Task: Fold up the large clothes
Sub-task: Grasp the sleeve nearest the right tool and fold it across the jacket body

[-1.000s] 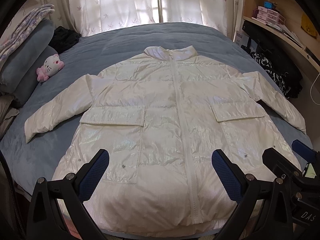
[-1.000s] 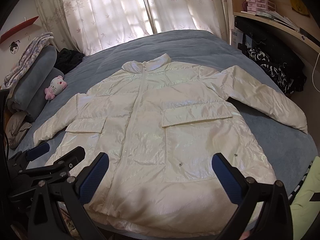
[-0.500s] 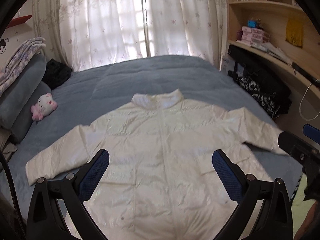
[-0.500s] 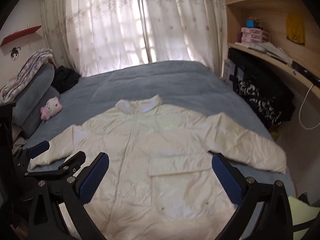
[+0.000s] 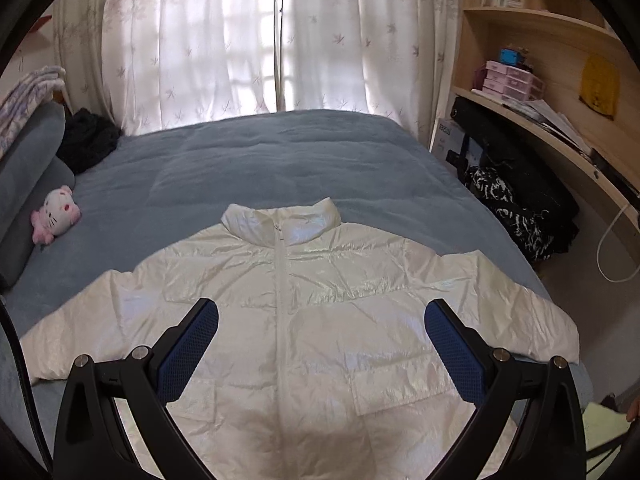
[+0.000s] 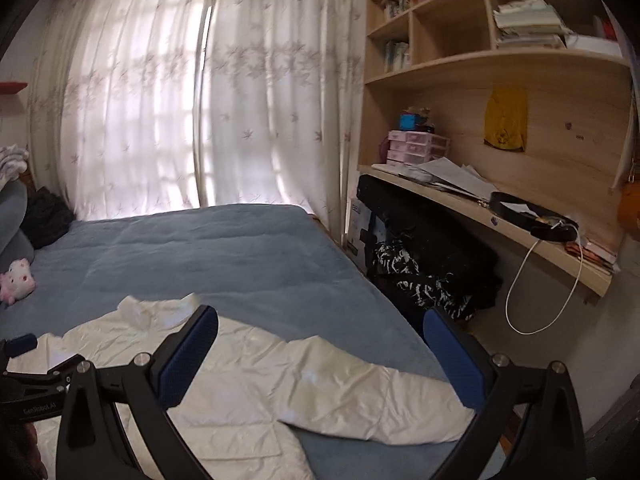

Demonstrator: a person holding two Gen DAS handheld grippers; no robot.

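A shiny white padded jacket [image 5: 312, 320] lies flat, front up and zipped, on the blue bed [image 5: 280, 168], collar away from me and both sleeves spread out. My left gripper [image 5: 320, 344] hangs open above the jacket's chest, holding nothing. In the right wrist view the jacket [image 6: 256, 376] fills the lower left, its right sleeve [image 6: 376, 396] reaching toward the bed's edge. My right gripper [image 6: 320, 352] is open and empty above that sleeve. The other gripper's body [image 6: 32, 376] shows at the left edge.
A pink plush toy [image 5: 56, 216], grey pillows [image 5: 28, 168] and a dark garment [image 5: 88, 144] sit at the bed's left. Curtains [image 5: 276, 40] hang behind. A wooden desk with shelves [image 6: 500, 208], a white cable [image 6: 540, 292] and dark bags [image 6: 424, 272] stand right of the bed.
Both grippers have risen and tilted up, away from the jacket's hem. The right one has swung toward the right sleeve and desk. Both stayed open.
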